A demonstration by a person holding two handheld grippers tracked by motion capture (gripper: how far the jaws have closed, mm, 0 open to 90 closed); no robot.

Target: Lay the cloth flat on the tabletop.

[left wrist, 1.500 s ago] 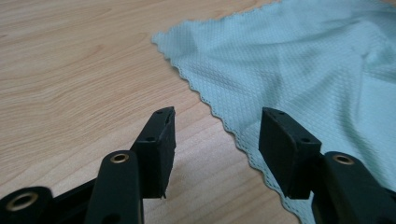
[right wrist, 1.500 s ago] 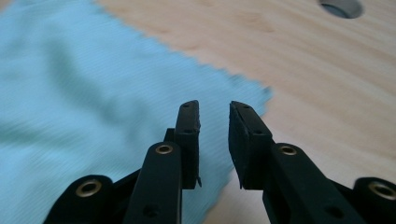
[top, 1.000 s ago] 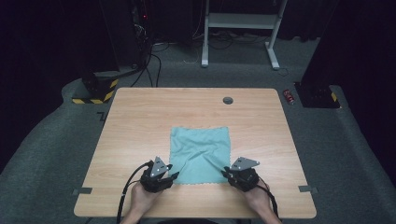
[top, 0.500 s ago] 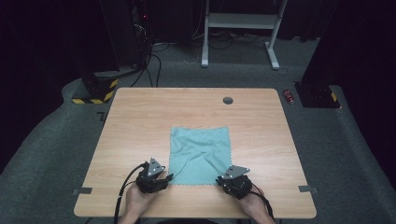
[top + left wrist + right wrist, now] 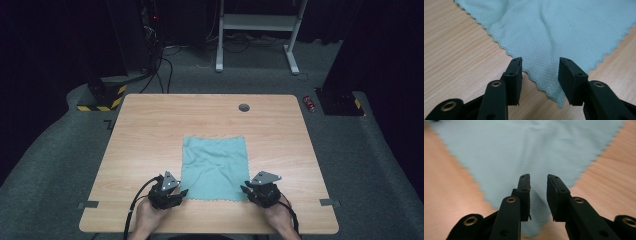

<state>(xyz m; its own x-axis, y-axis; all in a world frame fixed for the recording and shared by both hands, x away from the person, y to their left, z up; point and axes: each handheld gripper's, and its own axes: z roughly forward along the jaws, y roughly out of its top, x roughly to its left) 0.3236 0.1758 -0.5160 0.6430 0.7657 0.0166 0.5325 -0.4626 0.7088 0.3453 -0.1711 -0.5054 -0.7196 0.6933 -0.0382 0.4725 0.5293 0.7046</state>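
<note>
A teal cloth (image 5: 215,167) lies flat in the middle of the wooden table (image 5: 150,130). My left gripper (image 5: 179,192) sits at the cloth's near left corner. In the left gripper view its jaws (image 5: 540,61) stand open over that corner of the cloth (image 5: 564,30) and have just been closing a little; the pads do not press on it. My right gripper (image 5: 247,190) sits at the near right corner. Its jaws (image 5: 537,177) have just been opening and stand narrowly open, with the cloth (image 5: 524,147) lying under the gap.
A dark round grommet (image 5: 244,107) sits near the table's far edge. Grey tape marks (image 5: 87,204) (image 5: 327,202) lie by the near corners. On the floor behind are a white desk frame (image 5: 255,22), cables and a small red object (image 5: 310,104).
The right gripper slid left and nearer half a second ago, then came back right to the cloth's corner. The left gripper stayed put. The cloth lies as before.
</note>
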